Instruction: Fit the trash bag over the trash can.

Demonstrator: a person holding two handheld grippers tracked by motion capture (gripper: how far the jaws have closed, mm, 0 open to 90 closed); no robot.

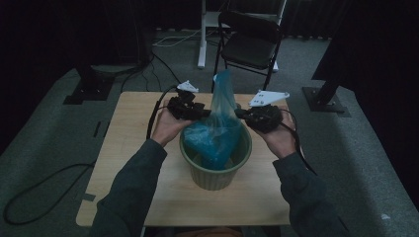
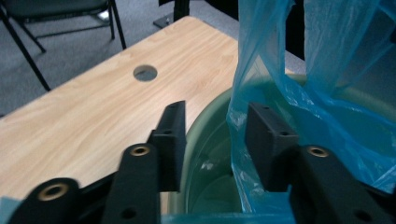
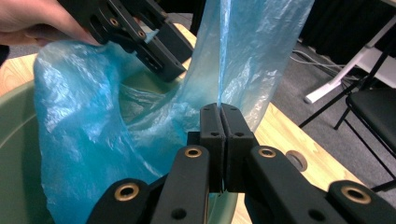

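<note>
The blue plastic bag (image 1: 217, 133) sits inside the green bin (image 1: 217, 175) at the middle of the wooden table (image 1: 133, 143), with 1 part of it rising above the rim between the 2 grippers. The right gripper (image 3: 219, 116) has its jaws pressed together on a fold of the bag's film, which stands up straight out of them. The left gripper (image 2: 215, 135) has its jaws parted over the bin's rim, the bag's edge lying against the inner face of 1 finger (image 2: 266, 140) without being pinched.
</note>
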